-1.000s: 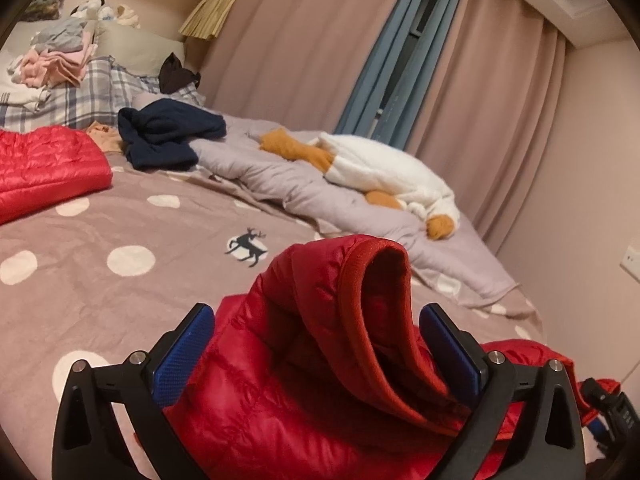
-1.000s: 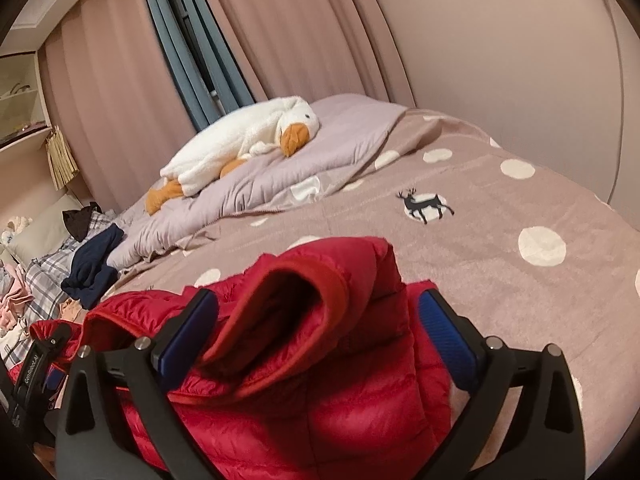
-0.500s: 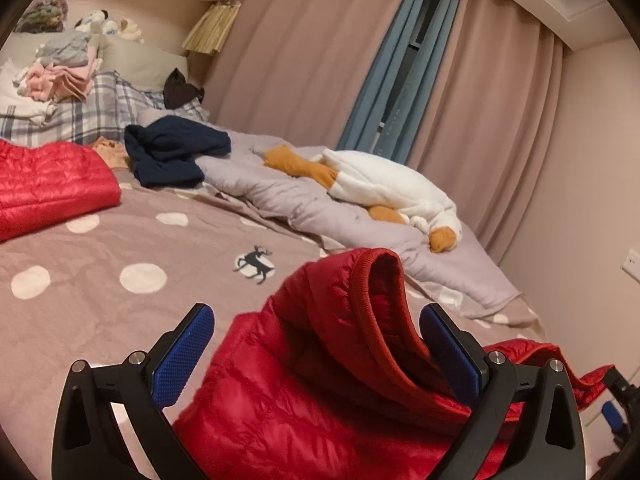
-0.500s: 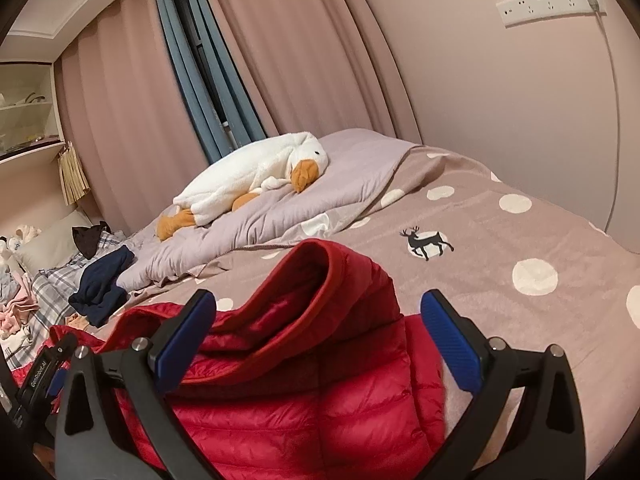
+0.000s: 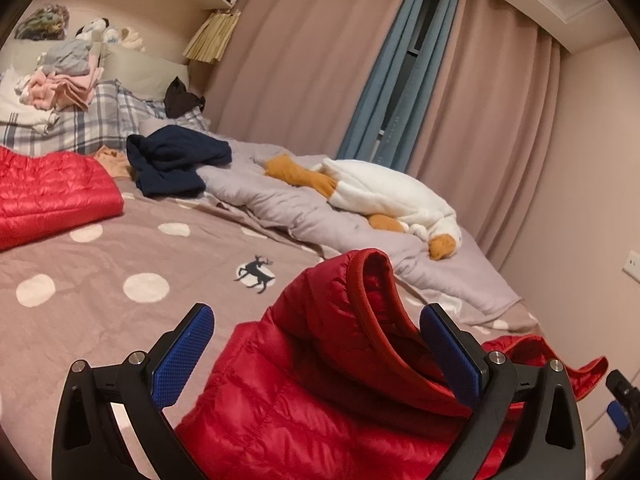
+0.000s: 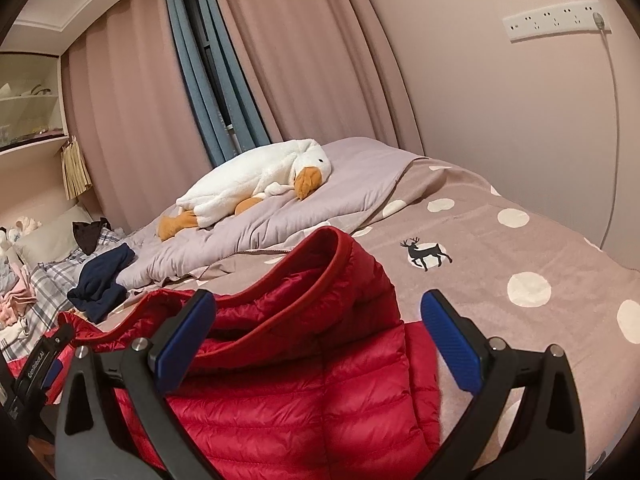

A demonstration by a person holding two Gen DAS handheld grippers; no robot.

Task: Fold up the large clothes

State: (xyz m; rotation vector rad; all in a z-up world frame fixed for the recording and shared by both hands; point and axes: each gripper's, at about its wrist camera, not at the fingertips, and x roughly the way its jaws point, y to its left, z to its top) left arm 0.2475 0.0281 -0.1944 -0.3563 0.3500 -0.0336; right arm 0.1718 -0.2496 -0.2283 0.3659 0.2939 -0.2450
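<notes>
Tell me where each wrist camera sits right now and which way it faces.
Left wrist: on the left gripper, looking across the polka-dot bedspread toward the curtains; its open blue-padded fingers flank the red quilted down jacket.
Right wrist: on the right gripper, facing the curtains and wall; its open fingers straddle the jacket.
Shared: the jacket, white plush goose, navy garment.

Left gripper [image 5: 316,354] and right gripper [image 6: 318,342] look alike: curved black frames, silver screws at the finger joints, and blue textured pads [image 5: 182,356] lining the inner faces at ten and two o'clock.
</notes>
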